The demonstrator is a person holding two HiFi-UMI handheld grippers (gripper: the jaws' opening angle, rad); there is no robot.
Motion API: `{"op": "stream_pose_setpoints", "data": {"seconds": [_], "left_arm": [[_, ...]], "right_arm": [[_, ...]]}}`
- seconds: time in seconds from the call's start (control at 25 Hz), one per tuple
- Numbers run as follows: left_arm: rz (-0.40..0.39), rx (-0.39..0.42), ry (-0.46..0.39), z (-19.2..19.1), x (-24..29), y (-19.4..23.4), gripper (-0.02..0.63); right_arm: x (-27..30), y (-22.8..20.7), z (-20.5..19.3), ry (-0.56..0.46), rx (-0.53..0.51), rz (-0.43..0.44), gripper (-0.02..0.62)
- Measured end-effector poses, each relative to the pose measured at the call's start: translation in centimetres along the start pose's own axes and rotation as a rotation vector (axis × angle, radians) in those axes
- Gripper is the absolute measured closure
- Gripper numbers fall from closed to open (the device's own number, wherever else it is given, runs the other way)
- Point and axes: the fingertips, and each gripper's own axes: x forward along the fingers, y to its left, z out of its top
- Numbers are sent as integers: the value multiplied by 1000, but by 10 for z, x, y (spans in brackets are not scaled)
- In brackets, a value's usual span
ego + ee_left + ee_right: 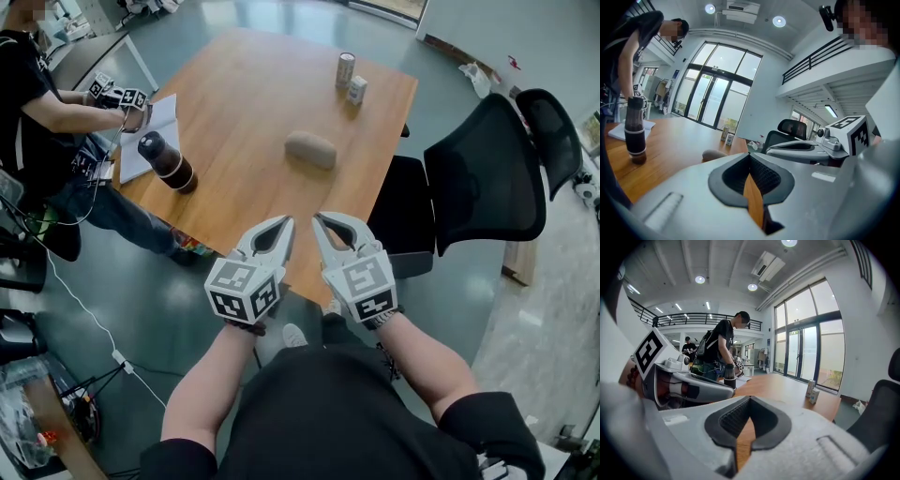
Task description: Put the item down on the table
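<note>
A tan oblong item (310,148) lies on the wooden table (244,103), near its middle. It also shows low in the left gripper view as a rounded lump (715,154). My left gripper (287,223) and right gripper (318,218) hover side by side at the table's near edge, well short of the item. Both are shut with nothing between their jaws. The closed tips meet in the left gripper view (750,155) and in the right gripper view (750,400).
A dark bottle (167,161) stands at the table's left edge beside an open notebook (150,131). A can (345,70) and a small box (357,90) stand at the far end. Another person (37,103) with grippers stands at left. Black chairs (487,178) stand at right.
</note>
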Motion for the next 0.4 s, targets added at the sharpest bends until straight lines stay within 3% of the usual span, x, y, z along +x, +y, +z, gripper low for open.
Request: {"op": "stream_pose_setpoints", "data": {"seconds": [0.4], "left_arm": [[-15,39,-8,5,-15,-9,597]], "right_arm": [[-11,11,12,-22,-17,-10,603]]}}
